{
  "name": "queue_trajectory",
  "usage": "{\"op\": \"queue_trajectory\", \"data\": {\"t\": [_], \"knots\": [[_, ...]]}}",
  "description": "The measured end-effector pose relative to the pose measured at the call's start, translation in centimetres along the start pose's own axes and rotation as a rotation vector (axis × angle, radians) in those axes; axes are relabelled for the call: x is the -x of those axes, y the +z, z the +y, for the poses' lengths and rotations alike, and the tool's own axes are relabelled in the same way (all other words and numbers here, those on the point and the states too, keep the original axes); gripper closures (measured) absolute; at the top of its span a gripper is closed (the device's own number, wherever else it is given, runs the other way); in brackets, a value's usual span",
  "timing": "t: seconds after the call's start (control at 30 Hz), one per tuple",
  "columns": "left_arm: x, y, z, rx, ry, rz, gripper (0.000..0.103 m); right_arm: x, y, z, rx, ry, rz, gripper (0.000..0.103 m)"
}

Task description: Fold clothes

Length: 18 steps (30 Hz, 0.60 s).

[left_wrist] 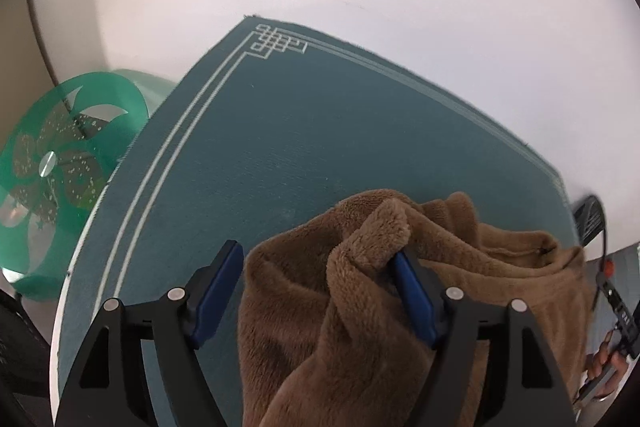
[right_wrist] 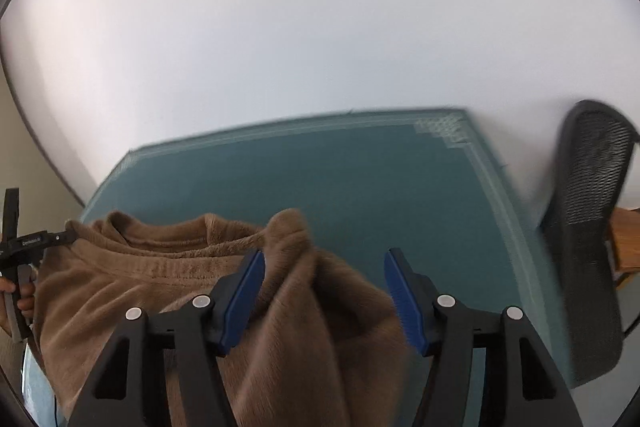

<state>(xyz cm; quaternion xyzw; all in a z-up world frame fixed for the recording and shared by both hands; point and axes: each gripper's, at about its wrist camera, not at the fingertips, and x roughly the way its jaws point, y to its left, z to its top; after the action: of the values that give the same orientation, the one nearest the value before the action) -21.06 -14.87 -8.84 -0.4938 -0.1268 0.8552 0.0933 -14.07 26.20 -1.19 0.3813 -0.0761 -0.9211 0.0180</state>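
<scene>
A brown fleece garment (left_wrist: 360, 307) lies bunched at the near edge of the teal mat (left_wrist: 280, 147). My left gripper (left_wrist: 318, 253) is open, and a fold of fleece rises between its blue pads and drapes over the right pad (left_wrist: 412, 295). In the right wrist view the garment (right_wrist: 160, 267) shows its ribbed neckline, facing the wall. My right gripper (right_wrist: 325, 254) is also open, with a hump of fleece between its fingers, against the left pad (right_wrist: 244, 295). Each view catches the other gripper held in a hand at its edge.
The teal mat (right_wrist: 360, 187) with a white border covers a table against a white wall. A green translucent wheel-like object (left_wrist: 68, 155) stands off the table's left side. A black mesh chair (right_wrist: 592, 227) stands off the right side, beside a wooden surface (right_wrist: 628, 239).
</scene>
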Motion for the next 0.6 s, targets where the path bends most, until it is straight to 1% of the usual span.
{"op": "queue_trajectory", "data": {"t": [0.03, 0.13, 0.23, 0.33, 0.47, 0.53, 0.6], "knots": [[0.8, -0.1, 0.1, -0.001, -0.006, -0.014, 0.024, 1.0, -0.2, -0.3, -0.005, 0.011, -0.012, 0.039], [3.1, 0.0, 0.7, -0.014, 0.014, -0.069, 0.024, 3.4, -0.9, -0.6, 0.008, 0.035, -0.025, 0.039], [4.3, 0.1, 1.0, -0.017, -0.012, -0.072, 0.024, 3.3, -1.4, 0.3, 0.055, 0.034, -0.01, 0.039], [4.2, 0.2, 0.4, -0.061, -0.035, -0.047, 0.024, 2.6, -2.1, 1.5, 0.105, 0.036, 0.008, 0.039], [3.7, -0.2, -1.9, -0.217, -0.033, -0.035, 0.024, 1.0, -2.2, 3.2, 0.137, 0.05, 0.035, 0.039], [3.6, -0.6, -3.3, -0.3, -0.012, -0.037, 0.024, 0.4, -1.9, 3.5, 0.157, 0.045, 0.04, 0.039], [2.7, -0.4, -3.7, -0.313, 0.003, -0.019, 0.023, -0.2, -1.5, 3.6, 0.171, 0.047, 0.041, 0.039]]}}
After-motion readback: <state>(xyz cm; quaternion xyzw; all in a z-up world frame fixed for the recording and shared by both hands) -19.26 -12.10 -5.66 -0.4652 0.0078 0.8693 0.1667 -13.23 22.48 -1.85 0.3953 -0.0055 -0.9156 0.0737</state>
